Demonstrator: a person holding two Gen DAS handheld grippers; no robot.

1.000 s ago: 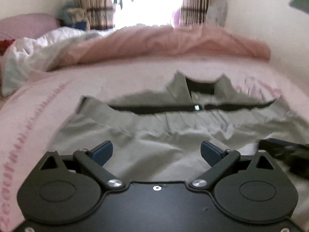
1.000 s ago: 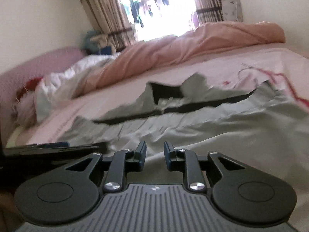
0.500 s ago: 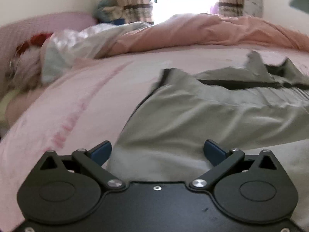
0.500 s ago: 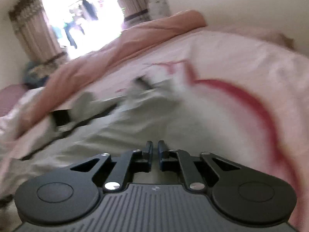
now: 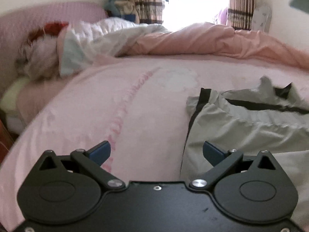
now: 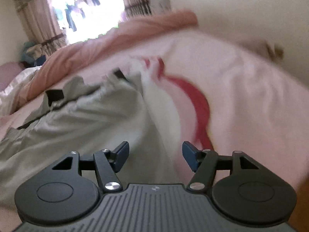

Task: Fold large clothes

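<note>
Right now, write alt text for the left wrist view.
The open left gripper hovers over a pink bed, with the left edge of a grey garment at its right finger. A rumpled pink duvet lies beyond.

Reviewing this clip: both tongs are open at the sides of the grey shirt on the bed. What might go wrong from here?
1. The left tongs straddle the edge of the grey shirt, so they may pinch the pink sheet along with it.
2. The right tongs sit where shirt meets sheet, and that view is blurred, so the grab may miss the hem.
</note>
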